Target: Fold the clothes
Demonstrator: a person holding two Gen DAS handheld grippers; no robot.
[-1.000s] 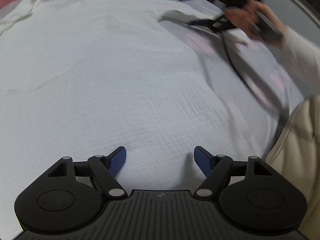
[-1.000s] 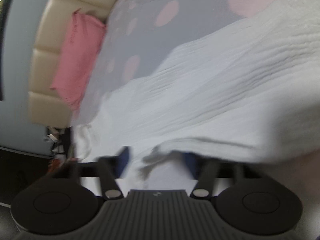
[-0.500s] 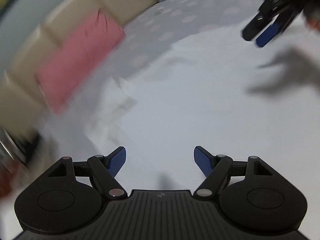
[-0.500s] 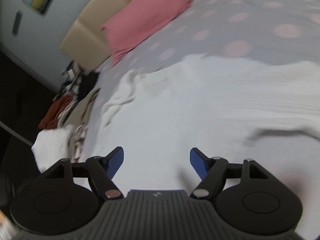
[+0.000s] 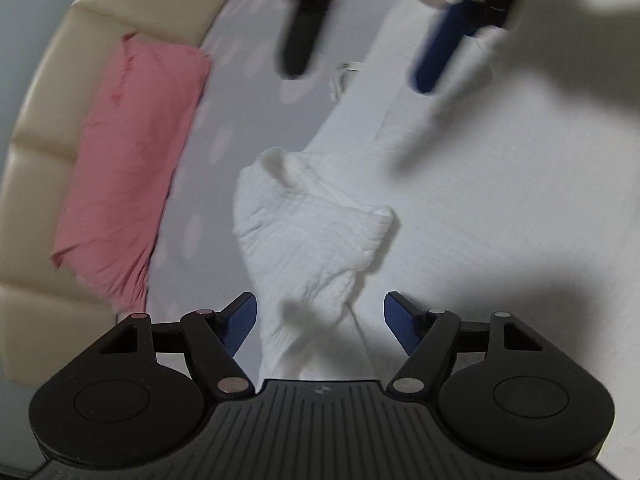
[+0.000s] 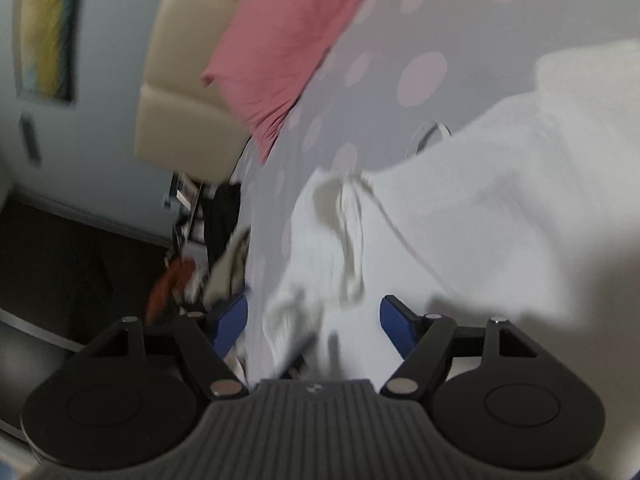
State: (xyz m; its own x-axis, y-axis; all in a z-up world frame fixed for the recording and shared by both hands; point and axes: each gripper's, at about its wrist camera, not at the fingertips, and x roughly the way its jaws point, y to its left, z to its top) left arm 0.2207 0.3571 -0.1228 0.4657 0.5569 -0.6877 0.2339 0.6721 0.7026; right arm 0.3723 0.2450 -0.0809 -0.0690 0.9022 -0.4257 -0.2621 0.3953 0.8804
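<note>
The white garment [image 5: 320, 240] lies spread on the bed [image 5: 248, 92], one bunched end between the gaping left gripper [image 5: 319, 322]; the right gripper [image 6: 314, 320], also agape, holds nothing. Folding looks unfinished, though blur hides much

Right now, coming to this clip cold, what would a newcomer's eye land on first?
The white garment fills the middle of both views, its crumpled end bunched between the open fingers of the left gripper. The pink pillow stands out at the left, leaning on the cream headboard over a dotted grey sheet. The right gripper, also open, hangs blurred at the top of the left wrist view, above the garment.
</note>
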